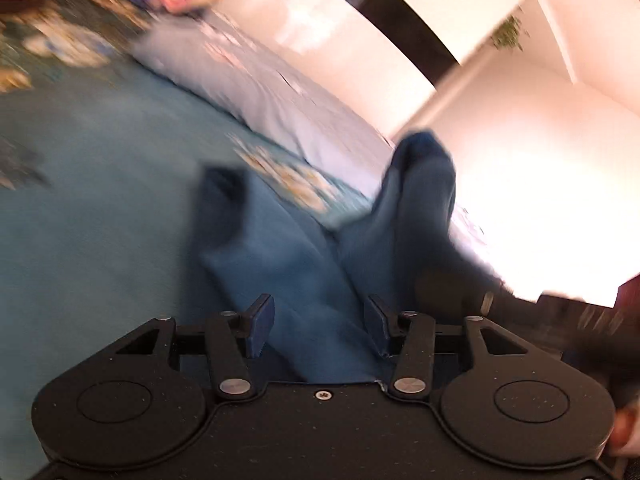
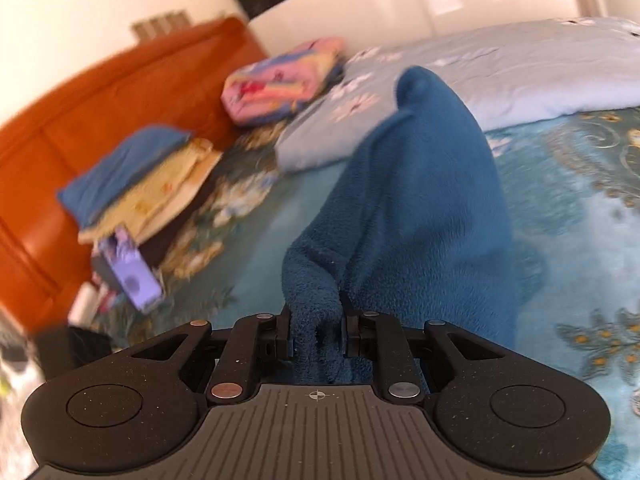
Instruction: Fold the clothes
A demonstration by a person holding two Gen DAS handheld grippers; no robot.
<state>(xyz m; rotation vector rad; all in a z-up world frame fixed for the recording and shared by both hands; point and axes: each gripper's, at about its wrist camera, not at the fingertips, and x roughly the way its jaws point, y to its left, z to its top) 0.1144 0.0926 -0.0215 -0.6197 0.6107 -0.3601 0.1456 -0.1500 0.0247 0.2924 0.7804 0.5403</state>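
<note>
The bed [image 2: 560, 208] under me is crowded: a pale quilt [image 2: 500, 76] lies far right and folded stacks [image 2: 152, 184] sit far left by the headboard. My blue fleece garment [image 2: 420, 200] hangs raised above the bedspread, stretched between my two claws. My right claw [image 2: 316, 338] is pinched narrow on a bunched edge. My left claw [image 1: 320, 330] stands half wide, cloth [image 1: 312, 272] running between its fingers; I cannot tell if it truly grips. That side may slip free, spoiling the fold.
</note>
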